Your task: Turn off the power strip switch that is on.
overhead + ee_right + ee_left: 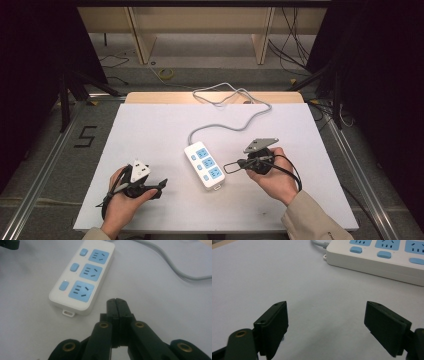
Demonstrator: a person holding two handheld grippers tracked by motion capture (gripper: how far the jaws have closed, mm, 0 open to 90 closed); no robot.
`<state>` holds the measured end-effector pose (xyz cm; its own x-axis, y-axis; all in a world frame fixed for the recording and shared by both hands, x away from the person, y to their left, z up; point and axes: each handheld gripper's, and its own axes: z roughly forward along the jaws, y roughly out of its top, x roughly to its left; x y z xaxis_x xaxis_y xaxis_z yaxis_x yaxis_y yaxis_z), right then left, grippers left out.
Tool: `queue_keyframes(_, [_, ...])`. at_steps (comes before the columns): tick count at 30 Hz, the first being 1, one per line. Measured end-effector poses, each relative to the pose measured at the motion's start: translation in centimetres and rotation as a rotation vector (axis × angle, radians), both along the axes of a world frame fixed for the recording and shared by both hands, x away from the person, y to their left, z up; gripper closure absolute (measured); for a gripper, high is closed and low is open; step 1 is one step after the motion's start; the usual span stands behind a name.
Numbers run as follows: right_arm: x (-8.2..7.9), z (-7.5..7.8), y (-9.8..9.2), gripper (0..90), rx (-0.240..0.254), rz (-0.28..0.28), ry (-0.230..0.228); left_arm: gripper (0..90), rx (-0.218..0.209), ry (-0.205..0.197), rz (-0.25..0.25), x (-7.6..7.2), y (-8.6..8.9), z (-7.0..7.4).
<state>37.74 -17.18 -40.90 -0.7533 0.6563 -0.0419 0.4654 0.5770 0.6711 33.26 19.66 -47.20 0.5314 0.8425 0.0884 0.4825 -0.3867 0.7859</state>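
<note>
The power strip (204, 164) lies flat near the middle of the white table (150, 125), and both grippers are closing in on it from either side. The left gripper (325, 322) sits at about eight o'clock from the strip, jaws spread wide with nothing between them, looking across bare tabletop toward the strip's long edge. The right gripper (117, 305) is at three o'clock, just beside the strip, its jaws pressed together on nothing and pointing at the near end with the little hanging tab. All three blue sockets (85, 272) look empty, no plug in any of them, and the three switch buttons (74, 267) sit alongside. The grey cord (235, 107) loops away toward twelve o'clock. By my reading, nothing is done yet: the strip is untouched, and any pressing or gripping lies ahead. No containers on the table.
</note>
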Motion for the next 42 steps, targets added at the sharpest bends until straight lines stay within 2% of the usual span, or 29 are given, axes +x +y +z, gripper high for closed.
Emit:
queue_keyframes(20, [0.5, -0.1, 2.2, 90.0, -0.004, 0.034, 0.010, 19.1, 0.002, 0.001, -0.005, 0.0, 0.0, 0.0])
queue_keyframes(42, [1.1, 0.1, 4.2, 90.0, -0.030, 0.068, 0.034, 19.2, 0.000, 0.000, -0.006, 0.0, 0.0, 0.0])
